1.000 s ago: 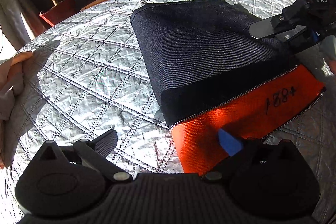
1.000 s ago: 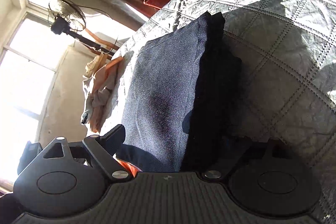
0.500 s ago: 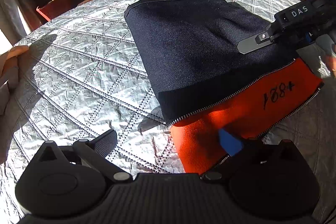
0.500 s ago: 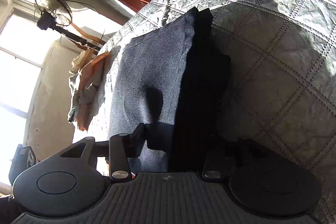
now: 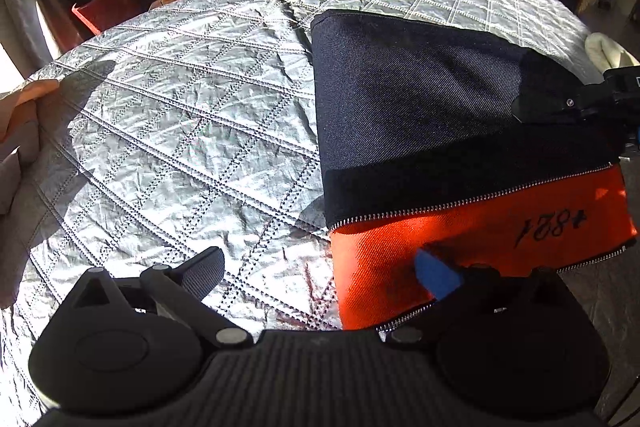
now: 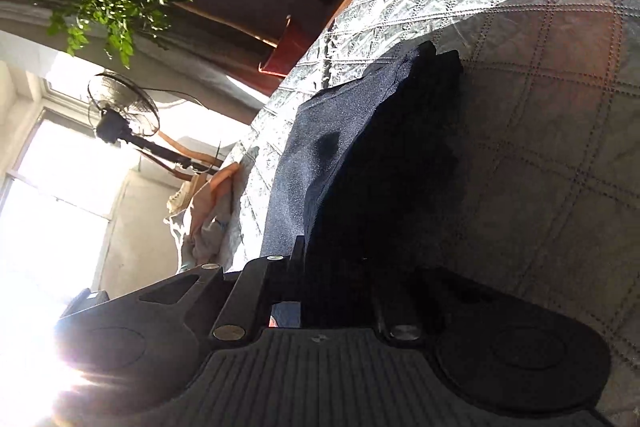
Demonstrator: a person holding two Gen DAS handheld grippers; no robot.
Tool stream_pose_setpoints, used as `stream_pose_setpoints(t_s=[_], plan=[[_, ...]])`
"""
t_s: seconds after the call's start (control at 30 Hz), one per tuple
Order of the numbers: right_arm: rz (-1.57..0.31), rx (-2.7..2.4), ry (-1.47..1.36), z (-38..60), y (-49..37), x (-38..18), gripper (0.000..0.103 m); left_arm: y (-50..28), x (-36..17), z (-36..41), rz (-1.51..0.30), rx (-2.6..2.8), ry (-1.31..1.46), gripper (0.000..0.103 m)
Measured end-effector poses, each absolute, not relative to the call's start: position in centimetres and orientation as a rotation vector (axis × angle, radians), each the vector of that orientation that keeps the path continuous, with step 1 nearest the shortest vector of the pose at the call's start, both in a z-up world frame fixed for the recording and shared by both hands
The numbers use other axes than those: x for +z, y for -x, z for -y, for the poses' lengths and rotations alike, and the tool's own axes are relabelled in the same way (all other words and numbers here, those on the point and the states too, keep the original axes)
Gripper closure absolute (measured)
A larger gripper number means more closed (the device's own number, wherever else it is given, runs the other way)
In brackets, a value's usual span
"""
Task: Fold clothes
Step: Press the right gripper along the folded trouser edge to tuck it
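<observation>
My right gripper (image 6: 336, 279) was closing on the navy garment (image 5: 420, 107) on the quilted bed (image 5: 180, 115); my left gripper (image 5: 320, 267) stood open, one finger on its orange lining (image 5: 460, 239)

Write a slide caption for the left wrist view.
Right tool closing on dark garment on quilted cover.

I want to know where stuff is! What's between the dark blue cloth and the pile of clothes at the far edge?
Only bare quilted cover lies between the dark blue cloth and the pile of clothes, seen in the left wrist view.
</observation>
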State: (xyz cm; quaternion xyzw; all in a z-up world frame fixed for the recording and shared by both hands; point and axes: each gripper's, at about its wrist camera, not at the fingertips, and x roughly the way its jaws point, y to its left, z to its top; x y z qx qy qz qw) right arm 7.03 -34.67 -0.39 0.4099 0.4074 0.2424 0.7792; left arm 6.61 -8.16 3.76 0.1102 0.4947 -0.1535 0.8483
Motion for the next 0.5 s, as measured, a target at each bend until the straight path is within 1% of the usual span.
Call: stream_pose_setpoints(t_s=[0.17,0.27,0.5], plan=[[-0.865,0.505,-0.811,36.1,-6.5,2.4,0.093,-6.6,4.4,8.4,-1.019,-0.339,-0.213,0.001],[-0.847,0.483,-0.774,37.6,-6.0,4.2,0.093,-6.6,4.5,8.7,-1.016,-0.334,-0.215,0.005],[-0.83,0.412,-0.671,42.4,-5.6,9.0,0.093,-6.7,4.1,9.2,-1.028,-0.327,-0.213,0.007]])
